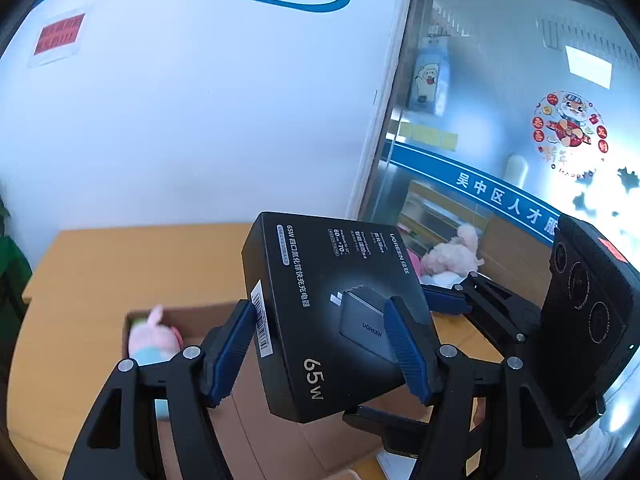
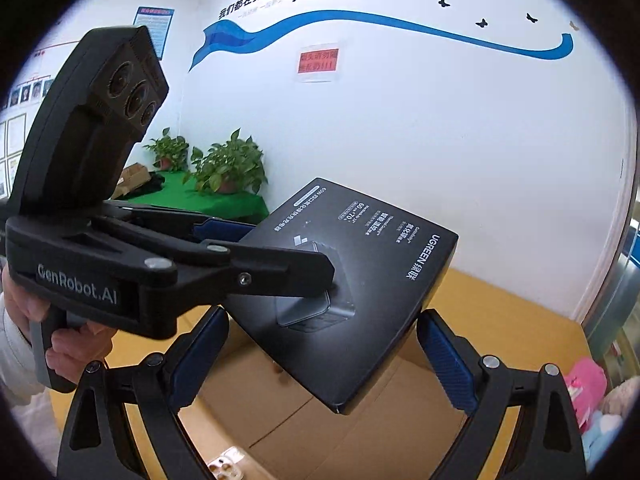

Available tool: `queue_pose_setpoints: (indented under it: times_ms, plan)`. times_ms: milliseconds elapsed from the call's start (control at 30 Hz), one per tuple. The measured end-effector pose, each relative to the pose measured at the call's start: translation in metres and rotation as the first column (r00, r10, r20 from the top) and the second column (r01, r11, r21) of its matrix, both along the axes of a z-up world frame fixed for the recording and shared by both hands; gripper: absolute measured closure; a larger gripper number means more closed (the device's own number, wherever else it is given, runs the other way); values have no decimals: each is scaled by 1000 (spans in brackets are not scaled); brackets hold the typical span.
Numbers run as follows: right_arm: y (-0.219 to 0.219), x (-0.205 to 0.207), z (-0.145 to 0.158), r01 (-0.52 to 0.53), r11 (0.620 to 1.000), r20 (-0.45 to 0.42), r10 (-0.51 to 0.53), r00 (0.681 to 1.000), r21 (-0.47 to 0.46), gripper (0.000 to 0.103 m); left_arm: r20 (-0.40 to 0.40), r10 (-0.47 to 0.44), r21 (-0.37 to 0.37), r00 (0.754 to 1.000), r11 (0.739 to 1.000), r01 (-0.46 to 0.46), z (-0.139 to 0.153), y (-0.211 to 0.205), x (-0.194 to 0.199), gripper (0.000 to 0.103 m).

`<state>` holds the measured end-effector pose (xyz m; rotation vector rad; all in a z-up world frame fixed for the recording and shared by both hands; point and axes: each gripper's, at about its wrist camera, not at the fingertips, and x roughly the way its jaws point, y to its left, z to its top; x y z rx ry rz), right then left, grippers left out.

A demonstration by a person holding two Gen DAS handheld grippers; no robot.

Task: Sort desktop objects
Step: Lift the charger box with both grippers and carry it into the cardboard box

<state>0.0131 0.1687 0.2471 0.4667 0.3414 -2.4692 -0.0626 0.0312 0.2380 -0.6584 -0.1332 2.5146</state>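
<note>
Okay, left wrist view: left gripper [image 1: 324, 344] has its blue pads clamped on both sides of the black charger box [image 1: 340, 312], box lifted clear and tilted, hanging over the open cardboard box [image 1: 224, 360] on the desk [image 1: 120, 256]. A pink plush toy [image 1: 154, 338] already lies in the cardboard box's far left corner. Right gripper [image 1: 452, 304] sits off to the right behind the charger box; from here I cannot tell how its fingers stand. More plush toys [image 1: 456, 254] lie near the desk's far right edge by the glass partition [image 1: 500, 120].

Right wrist view: right gripper [image 2: 320, 360] has its jaws spread wide, one pad on either side of the charger box's [image 2: 360, 292] lower corner, holding nothing; whether a pad brushes the box is unclear. The left gripper's [image 2: 280, 256] finger lies across the box top. Cardboard box floor [image 2: 320, 420] is bare below; a small white item [image 2: 224, 466] sits at its near edge.

Judgement: the step looks like dropping the charger box into the cardboard box. Level it first, lower it flat, release low. Plenty of open floor mid-box; keep off the plush corner and the cardboard walls, and draw the right gripper aside so the two don't collide.
</note>
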Motion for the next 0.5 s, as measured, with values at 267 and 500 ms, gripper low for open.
queue_pose_setpoints:
  times_ms: [267, 500]
  plan:
    - [-4, -85, 6, 7, 1000, 42, -7, 999, 3, 8, 54, 0, 11, 999, 1000, -1, 5, -1, -88, 39]
    - [-18, -161, -50, -18, 1000, 161, 17, 987, 4, 8, 210, 22, -17, 977, 1000, -19, -55, -8, -157, 39]
